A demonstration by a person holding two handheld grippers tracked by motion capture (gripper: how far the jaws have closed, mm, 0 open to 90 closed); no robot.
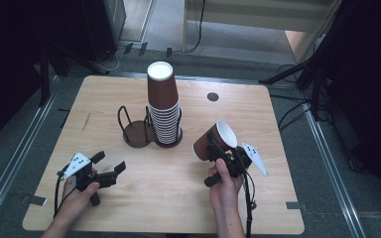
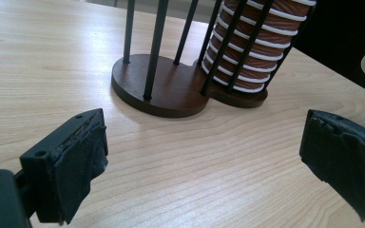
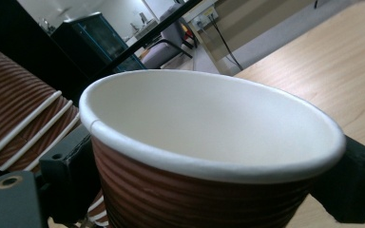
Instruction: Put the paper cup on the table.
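The right tool is clamped on a single paper cup, tilted with its mouth toward two o'clock. The cup stack in the holder lies at ten o'clock, nearer this hand. The left tool gapes, holding nothing, low on the table.

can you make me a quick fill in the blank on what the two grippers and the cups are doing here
1. The right gripper is shut on a single brown paper ____, held tilted above the table.
2. The left gripper has its fingers ____, with nothing between them.
3. The stack of cups stands in the ____ ring of the wire holder, seen from the high view.
4. The holder's other ring is ____.

Missing words: cup; open; right; empty
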